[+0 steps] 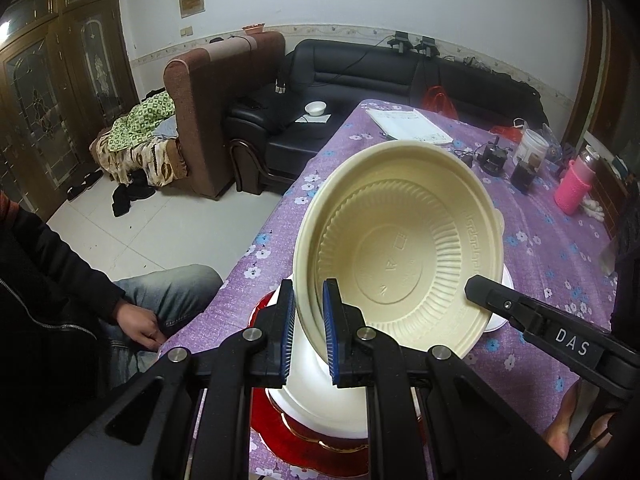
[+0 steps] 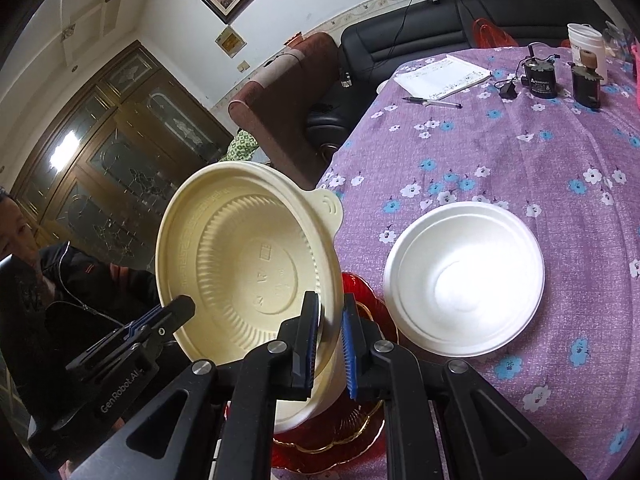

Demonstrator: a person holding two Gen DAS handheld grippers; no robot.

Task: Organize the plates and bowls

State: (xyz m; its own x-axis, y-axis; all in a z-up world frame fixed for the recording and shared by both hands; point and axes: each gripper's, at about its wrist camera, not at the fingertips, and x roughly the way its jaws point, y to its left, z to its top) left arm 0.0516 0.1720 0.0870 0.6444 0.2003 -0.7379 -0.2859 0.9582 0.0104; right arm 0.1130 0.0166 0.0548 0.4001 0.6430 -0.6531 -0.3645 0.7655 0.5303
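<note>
A cream plastic bowl (image 1: 404, 240) is held tilted in the air above the table, gripped on both sides of its rim. My left gripper (image 1: 310, 320) is shut on its near-left rim. My right gripper (image 2: 328, 330) is shut on the opposite rim of the cream bowl (image 2: 248, 256); it shows in the left wrist view (image 1: 492, 296) at the bowl's right edge. Under the bowl lies a red plate (image 2: 352, 424) with a gold edge, also in the left wrist view (image 1: 316, 440). A white bowl (image 2: 464, 276) stands upright on the cloth to the right; a white bowl (image 1: 320, 392) sits below my left gripper.
The table has a purple flowered cloth (image 2: 500, 152). At its far end lie a notebook (image 2: 440, 76), a pen (image 2: 432, 101), dark jars (image 2: 584, 86), a white tub (image 2: 586, 46) and a pink bottle (image 1: 574, 184). A person (image 1: 60, 300) sits at the left edge. Sofas stand behind.
</note>
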